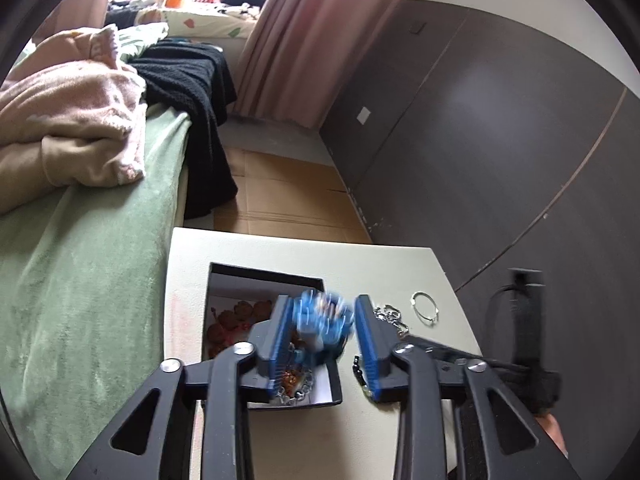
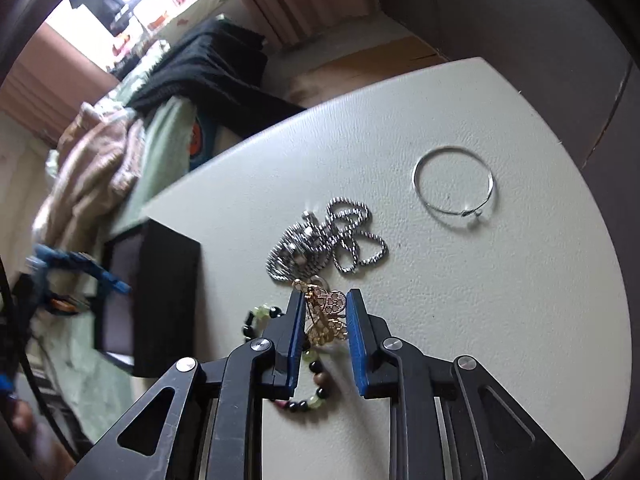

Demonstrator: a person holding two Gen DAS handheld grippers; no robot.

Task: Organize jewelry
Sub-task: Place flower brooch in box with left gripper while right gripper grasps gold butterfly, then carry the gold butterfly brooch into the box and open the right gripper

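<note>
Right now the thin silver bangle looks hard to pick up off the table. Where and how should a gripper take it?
Grip the silver bangle on its plain wire rim, from straight above, one finger inside the loop, one outside. It lies flat on the table, so a sideways approach finds no edge.

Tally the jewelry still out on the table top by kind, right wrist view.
Thin silver bangle: 1
Silver chain pile: 1
Gold filigree piece, between the right gripper jaws: 1
Beaded bracelet in green and dark beads: 1
Total: 4
</note>
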